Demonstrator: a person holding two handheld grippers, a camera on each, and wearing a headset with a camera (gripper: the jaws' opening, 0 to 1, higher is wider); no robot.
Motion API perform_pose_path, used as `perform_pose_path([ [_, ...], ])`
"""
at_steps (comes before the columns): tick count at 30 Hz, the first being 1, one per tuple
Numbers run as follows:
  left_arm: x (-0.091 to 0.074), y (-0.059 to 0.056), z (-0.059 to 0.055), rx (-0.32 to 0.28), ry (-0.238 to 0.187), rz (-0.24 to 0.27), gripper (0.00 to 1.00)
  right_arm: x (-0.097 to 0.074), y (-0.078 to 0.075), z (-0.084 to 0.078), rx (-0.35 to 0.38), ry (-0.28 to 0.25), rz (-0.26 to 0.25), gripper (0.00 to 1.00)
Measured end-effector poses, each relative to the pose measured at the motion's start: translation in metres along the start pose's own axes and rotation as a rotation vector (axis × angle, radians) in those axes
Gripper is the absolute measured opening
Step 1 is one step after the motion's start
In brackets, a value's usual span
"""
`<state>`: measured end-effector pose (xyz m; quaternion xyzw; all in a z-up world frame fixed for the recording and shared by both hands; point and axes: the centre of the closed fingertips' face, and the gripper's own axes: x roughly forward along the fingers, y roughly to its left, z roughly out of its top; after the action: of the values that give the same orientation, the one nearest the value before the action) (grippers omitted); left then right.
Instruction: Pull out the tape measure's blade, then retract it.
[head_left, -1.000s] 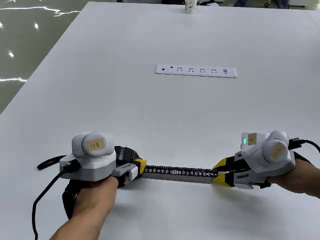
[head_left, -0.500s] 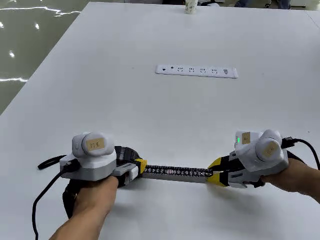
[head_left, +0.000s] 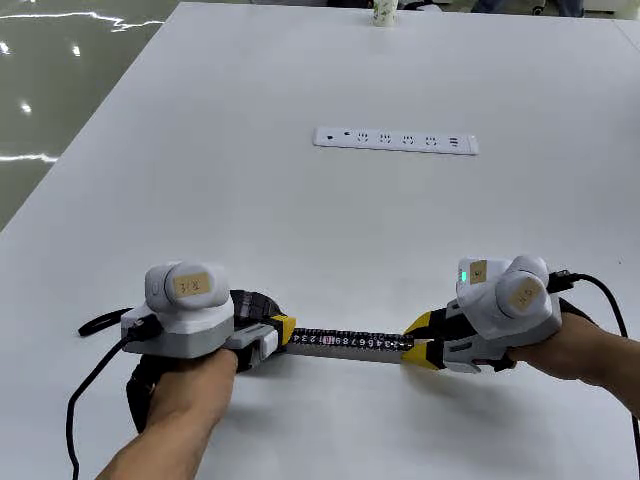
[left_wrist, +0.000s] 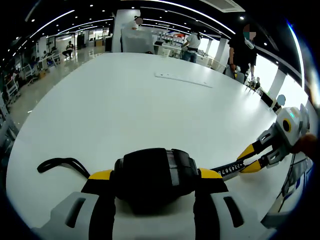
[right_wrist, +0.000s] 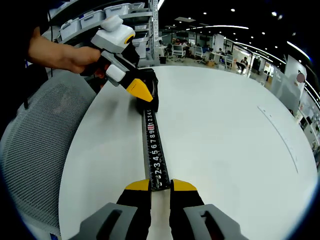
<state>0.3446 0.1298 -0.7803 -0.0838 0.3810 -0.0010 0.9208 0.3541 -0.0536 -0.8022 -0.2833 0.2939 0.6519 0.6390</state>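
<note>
**Q:** Condition of the left jaws?
**A:** The left gripper (left_wrist: 155, 175) is clenched on the tape measure case (head_left: 255, 307), with one yellow tip on each side of the black body.

**Q:** And the right jaws?
**A:** The right gripper (right_wrist: 160, 186) is pinching the free end of the blade (right_wrist: 154, 150). The two yellow tips are drawn nearly together, and the end of the blade sits between them.

**Q:** State of the blade itself?
**A:** It is pulled out and runs straight from the case mouth to the right tips. It is dark with pale numerals and lies low along the table (head_left: 300, 220). I cannot confirm whether it touches the surface.

**Q:** Where is the tape measure, relative to the power strip?
**A:** The power strip (head_left: 396, 141) lies flat near the middle of the table. The tape measure is well apart from it, on the person's side. The case is towards the strip's left end and beyond it. The gripped end of the blade is roughly in line with the strip's right half. The blade runs about parallel to the strip.

**Q:** Anything around the case?
**A:** A black wrist strap (left_wrist: 62, 164) trails from the case, on the side away from the blade. A dark cable (head_left: 85, 390) hangs from the left gripper.

**Q:** The hands?
**A:** The left hand (head_left: 190, 385) and the right hand (head_left: 570, 345) each hold a gripper from behind. Both are on the near side of the strip.

**Q:** Further out?
**A:** A cup (head_left: 382, 12) stands at the far table edge, beyond the strip. A grey mesh chair (right_wrist: 35, 150) stands at the near edge.
</note>
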Motion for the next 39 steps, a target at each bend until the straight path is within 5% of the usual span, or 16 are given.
perform_pose_path([
  [39,0.001,0.000,0.001,-0.007,0.003,-0.009,0.59,0.031,0.004,0.035,-0.002,-0.036,0.024,0.10],
])
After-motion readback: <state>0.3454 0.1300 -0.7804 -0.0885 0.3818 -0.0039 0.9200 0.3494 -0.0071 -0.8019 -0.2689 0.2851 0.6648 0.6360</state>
